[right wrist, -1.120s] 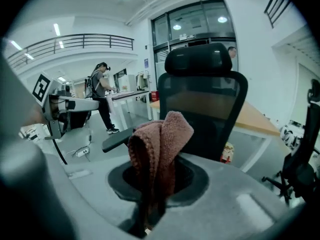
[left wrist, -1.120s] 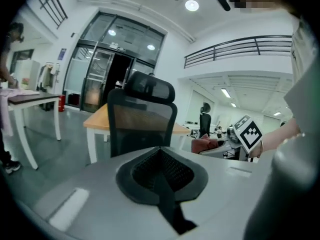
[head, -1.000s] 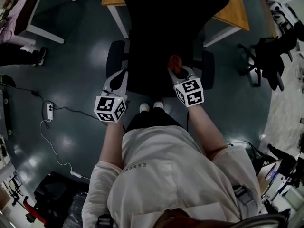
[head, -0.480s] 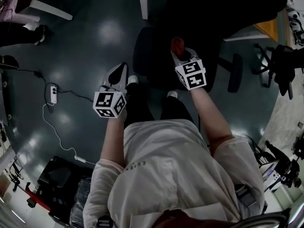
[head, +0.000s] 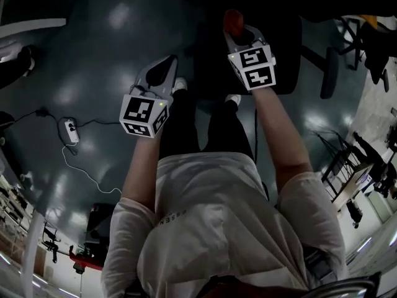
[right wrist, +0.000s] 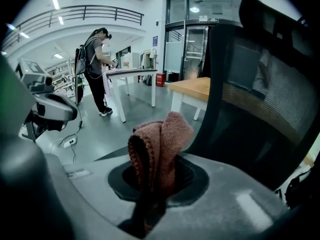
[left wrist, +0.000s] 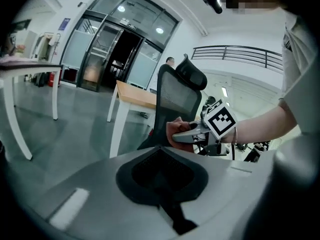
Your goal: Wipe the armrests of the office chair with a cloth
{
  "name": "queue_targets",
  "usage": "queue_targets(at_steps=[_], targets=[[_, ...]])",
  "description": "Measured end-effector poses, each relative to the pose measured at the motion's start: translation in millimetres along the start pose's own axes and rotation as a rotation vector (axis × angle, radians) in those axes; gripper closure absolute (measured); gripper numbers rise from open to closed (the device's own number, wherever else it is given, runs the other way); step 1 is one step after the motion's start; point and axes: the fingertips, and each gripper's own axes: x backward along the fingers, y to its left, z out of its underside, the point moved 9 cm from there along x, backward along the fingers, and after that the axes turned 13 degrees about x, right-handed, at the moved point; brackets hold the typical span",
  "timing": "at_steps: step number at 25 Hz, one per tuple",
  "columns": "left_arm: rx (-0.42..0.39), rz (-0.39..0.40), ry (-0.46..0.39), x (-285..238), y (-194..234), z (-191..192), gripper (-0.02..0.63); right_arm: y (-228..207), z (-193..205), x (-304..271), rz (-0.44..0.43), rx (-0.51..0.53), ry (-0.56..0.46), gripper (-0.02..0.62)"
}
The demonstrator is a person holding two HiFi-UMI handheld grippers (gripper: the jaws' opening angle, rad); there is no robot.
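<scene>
The reddish-brown cloth (head: pixel 232 22) is pinched in my right gripper (head: pixel 239 35), which is shut on it just above the black office chair (head: pixel 273 48). One dark armrest (head: pixel 329 73) sticks out at the chair's right, apart from the cloth. In the right gripper view the folded cloth (right wrist: pixel 159 151) stands up between the jaws of the right gripper (right wrist: pixel 152 181), with the mesh chair back (right wrist: pixel 255 99) close on the right. My left gripper (head: pixel 167 66) hangs shut and holds nothing, left of the chair over the floor. The left gripper (left wrist: pixel 161 161) faces the chair back (left wrist: pixel 177 101).
A power strip (head: pixel 70 131) with a white cable lies on the dark floor at left. The wearer's white shoes (head: pixel 180 84) stand by the chair. Another black chair (head: pixel 375 42) is at far right. A wooden table (left wrist: pixel 135 95) stands behind the chair; a person (right wrist: pixel 95 64) works at a white table.
The head view has swung, so the chair now sits higher and further right. Both grippers are higher in the frame. The right gripper still holds the cloth; the left stays shut.
</scene>
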Motion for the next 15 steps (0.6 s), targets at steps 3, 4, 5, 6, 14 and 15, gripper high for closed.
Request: queue_targets(at_steps=[3, 4, 5, 6, 14, 15], targets=[[0.006, 0.043, 0.025, -10, 12, 4, 0.589, 1, -14, -21, -0.015, 0.025, 0.002, 0.543], [0.01, 0.053, 0.038, -13, 15, 8, 0.589, 2, -15, -25, -0.029, 0.021, 0.006, 0.543], [0.015, 0.06, 0.048, -14, 17, 11, 0.589, 3, -17, -27, -0.041, 0.014, 0.009, 0.543], [0.02, 0.064, 0.052, -16, 20, 14, 0.589, 3, -18, -29, -0.049, 0.01, 0.011, 0.543], [0.016, 0.071, 0.028, -14, 16, 27, 0.589, 21, -24, -23, -0.076, 0.1, -0.001, 0.543], [0.011, 0.068, 0.025, -12, 14, 28, 0.589, 26, -25, -22, -0.087, 0.103, -0.008, 0.543]])
